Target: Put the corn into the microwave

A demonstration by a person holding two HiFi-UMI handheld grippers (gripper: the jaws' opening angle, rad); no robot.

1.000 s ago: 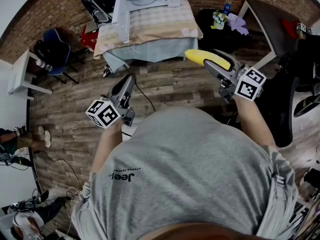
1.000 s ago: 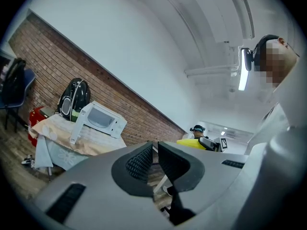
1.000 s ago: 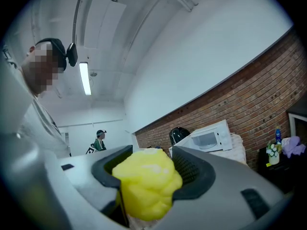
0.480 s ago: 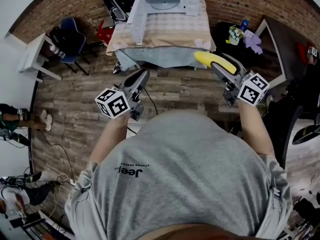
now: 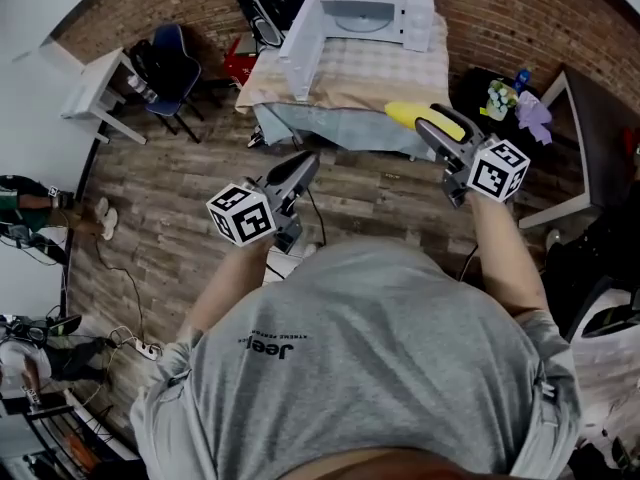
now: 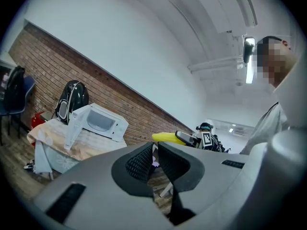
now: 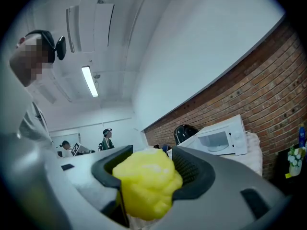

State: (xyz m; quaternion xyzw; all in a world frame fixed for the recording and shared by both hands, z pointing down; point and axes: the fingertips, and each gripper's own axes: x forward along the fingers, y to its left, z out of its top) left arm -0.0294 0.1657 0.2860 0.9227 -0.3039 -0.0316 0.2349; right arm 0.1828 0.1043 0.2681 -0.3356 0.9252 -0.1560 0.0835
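The corn (image 7: 146, 188) is bright yellow, the microwave (image 5: 365, 13) white, the tablecloth (image 5: 350, 68) a pale beige check. The wall (image 5: 520, 18) is red-brown brick, the floor (image 5: 170, 218) grey-brown planks, and the person's shirt (image 5: 370, 368) plain grey with dark lettering.

two claws: the left claw (image 5: 305, 163) and the right claw (image 5: 425, 126). two marker cubes, one on each claw: the left cube (image 5: 243, 215) and the right cube (image 5: 497, 168). one yellow corn cob (image 7: 146, 181). one white microwave (image 5: 372, 13), with one door (image 5: 300, 43). one cloth-covered surface (image 5: 350, 78). one blue chair (image 5: 172, 58). two bare white surfaces: a small side surface (image 5: 95, 93) and a corner surface (image 5: 570, 138). one flower bunch (image 5: 497, 96). in the right gripper view, two people far off: a standing person (image 7: 107, 139) and a lower person (image 7: 64, 146).
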